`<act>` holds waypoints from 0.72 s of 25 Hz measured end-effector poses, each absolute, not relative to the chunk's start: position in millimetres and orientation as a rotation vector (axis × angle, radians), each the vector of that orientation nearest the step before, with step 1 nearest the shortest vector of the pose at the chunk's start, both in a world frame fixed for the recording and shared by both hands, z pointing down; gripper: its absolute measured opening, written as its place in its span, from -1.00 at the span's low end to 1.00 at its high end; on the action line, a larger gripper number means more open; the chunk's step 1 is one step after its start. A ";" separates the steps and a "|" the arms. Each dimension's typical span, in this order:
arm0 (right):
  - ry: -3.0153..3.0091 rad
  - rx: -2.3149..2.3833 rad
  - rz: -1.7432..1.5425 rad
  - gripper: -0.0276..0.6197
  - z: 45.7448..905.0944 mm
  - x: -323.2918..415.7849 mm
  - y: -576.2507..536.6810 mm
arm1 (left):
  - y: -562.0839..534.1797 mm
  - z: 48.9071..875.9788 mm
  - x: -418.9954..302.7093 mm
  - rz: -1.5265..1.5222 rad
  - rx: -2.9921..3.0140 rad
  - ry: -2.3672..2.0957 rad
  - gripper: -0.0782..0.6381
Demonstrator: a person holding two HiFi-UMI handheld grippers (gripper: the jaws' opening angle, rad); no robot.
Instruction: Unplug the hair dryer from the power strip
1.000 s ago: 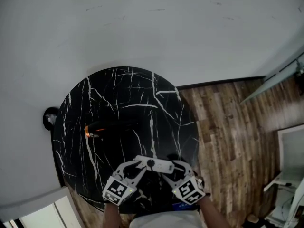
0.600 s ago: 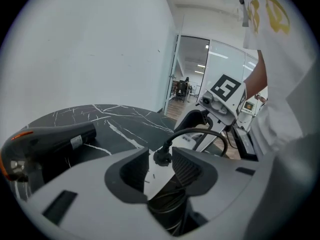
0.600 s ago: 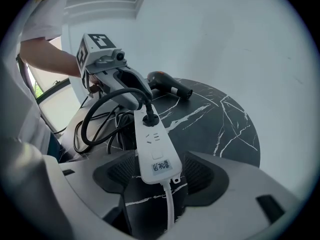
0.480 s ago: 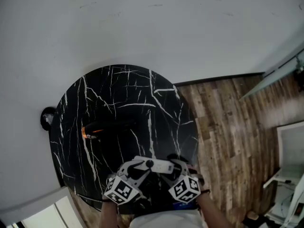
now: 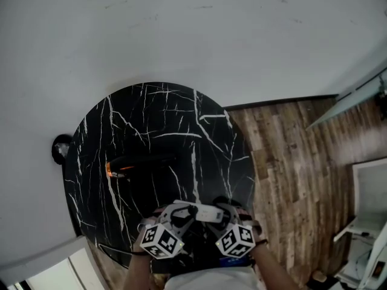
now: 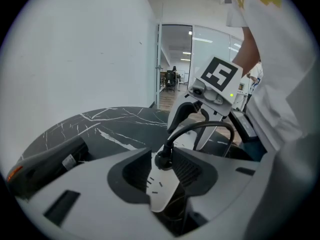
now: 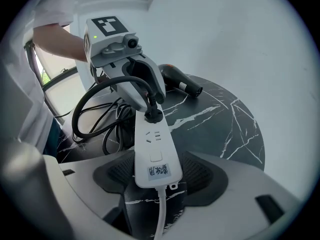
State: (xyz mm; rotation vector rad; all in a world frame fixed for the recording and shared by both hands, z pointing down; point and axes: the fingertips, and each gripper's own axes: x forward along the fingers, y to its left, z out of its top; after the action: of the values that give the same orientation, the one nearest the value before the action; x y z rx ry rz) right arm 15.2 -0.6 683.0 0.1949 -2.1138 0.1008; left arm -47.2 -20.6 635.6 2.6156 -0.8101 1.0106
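On the black marble table (image 5: pixel 151 113), near its front edge, lies the white power strip (image 5: pixel 207 211). A black plug (image 6: pixel 164 159) stands in its socket, and its black cord (image 7: pixel 95 119) coils beside the strip. The hair dryer (image 5: pixel 140 162) rests further back on the left, also in the right gripper view (image 7: pixel 177 81). My left gripper (image 6: pixel 162 171) is open and straddles the plug at one end of the strip. My right gripper (image 7: pixel 157 176) stands wide open at the other end, near the strip's white cable (image 7: pixel 161 209), with the strip (image 7: pixel 155 154) between its jaws and small gaps at both pads.
The table's round edge runs just under both grippers. Wooden floor (image 5: pixel 290 162) lies to the right and a white wall (image 5: pixel 193 35) behind. A small black round thing (image 5: pixel 60 149) sits off the table's left rim. White furniture (image 5: pixel 369 192) stands at the far right.
Both grippers have rolled and sunk a little around the power strip, and their marker cubes have drawn closer together. The strip and the hair dryer have stayed put.
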 end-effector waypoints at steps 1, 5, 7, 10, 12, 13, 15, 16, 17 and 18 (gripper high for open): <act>-2.111 0.185 0.096 -0.07 683.0 15.0 -0.3 | -21.7 633.6 -44.9 1.029 2.635 -0.809 -0.44; -2.105 0.135 0.089 -0.07 684.0 14.6 0.5 | -17.9 635.9 -34.2 1.088 2.674 -0.741 -0.44; -2.101 0.103 0.092 -0.07 683.9 13.9 0.9 | -16.0 641.6 -32.9 1.141 2.671 -0.713 -0.44; -2.064 -0.020 0.090 -0.07 686.4 13.5 2.4 | -15.3 642.2 -34.0 1.138 2.651 -0.712 -0.47; -2.015 -0.125 0.075 -0.07 688.3 15.6 2.5 | -14.8 641.1 -34.4 1.110 2.625 -0.715 -0.50; -1.995 -0.162 0.069 -0.07 688.8 16.3 2.2 | -15.0 641.0 -34.8 1.111 2.615 -0.710 -0.52; -1.981 -0.183 0.062 -0.07 688.6 16.3 1.6 | -15.3 641.7 -35.4 1.135 2.595 -0.673 -0.60; -1.983 -0.171 0.063 -0.07 688.4 16.2 1.3 | -15.3 642.5 -35.4 1.149 2.589 -0.645 -0.60; -1.989 -0.151 0.065 -0.07 688.4 16.0 0.9 | -15.2 644.1 -35.5 1.164 2.587 -0.615 -0.60; -1.997 -0.128 0.065 -0.07 688.9 15.7 0.5 | -14.8 647.2 -35.9 1.182 2.591 -0.588 -0.60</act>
State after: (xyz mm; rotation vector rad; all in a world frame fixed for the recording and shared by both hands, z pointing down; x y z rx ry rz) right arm 15.7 0.5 688.9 -0.1284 -1.9966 0.0648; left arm -35.9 -14.8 647.2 2.5913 -0.5885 1.1817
